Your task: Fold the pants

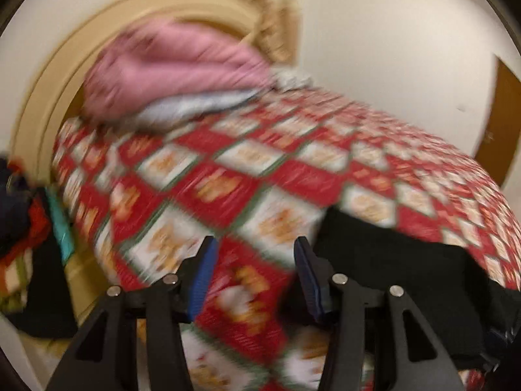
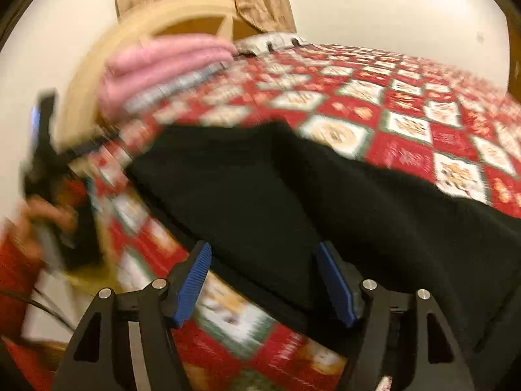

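two grippers hung over a bed whose red, white and green patterned cover (image 2: 407, 150) held everything in view. no real container showed; the bed served as one, carrying a folded pink blanket (image 1: 169, 65) on a pale folded cloth (image 1: 195, 106) near the rounded tan headboard (image 1: 45, 97), and the black pants (image 2: 247, 189) nearer the front edge. the pants lay flat and dark, spread across the cover toward the right, folds hard to make out through the blur. the right gripper (image 2: 265, 280) stood partly open above the pants' near edge, blue pads apart from the cloth, gripping nothing. the left gripper (image 1: 255, 275) was also partly open over bare cover, empty, with the pants just to its right (image 1: 390, 254). a hand (image 2: 35, 224) held that left gripper at the bed's left side.
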